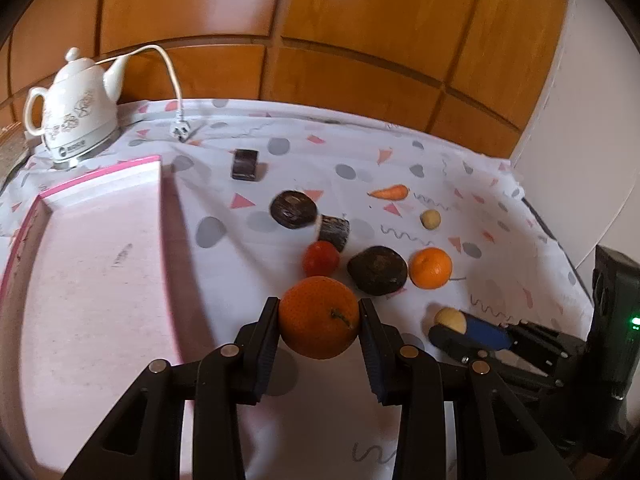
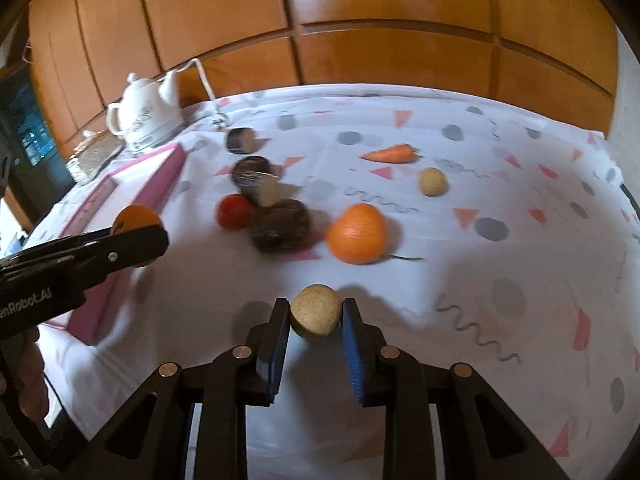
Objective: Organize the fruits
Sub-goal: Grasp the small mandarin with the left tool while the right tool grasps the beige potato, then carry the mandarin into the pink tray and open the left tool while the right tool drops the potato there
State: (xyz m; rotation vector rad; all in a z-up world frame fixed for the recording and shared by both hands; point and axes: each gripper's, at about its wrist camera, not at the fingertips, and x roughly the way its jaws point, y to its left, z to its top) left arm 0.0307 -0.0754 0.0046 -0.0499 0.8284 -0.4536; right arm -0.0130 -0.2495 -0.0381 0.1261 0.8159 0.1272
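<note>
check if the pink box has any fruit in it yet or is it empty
Empty as far as the left wrist view shows: the pink box has a bare floor, though its near end is out of frame.

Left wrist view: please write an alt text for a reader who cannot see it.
The left gripper holds an orange between its pads, above a patterned tablecloth. A pink box lies to the left; beyond are a second orange, a tomato, a carrot and a white teapot.
</note>
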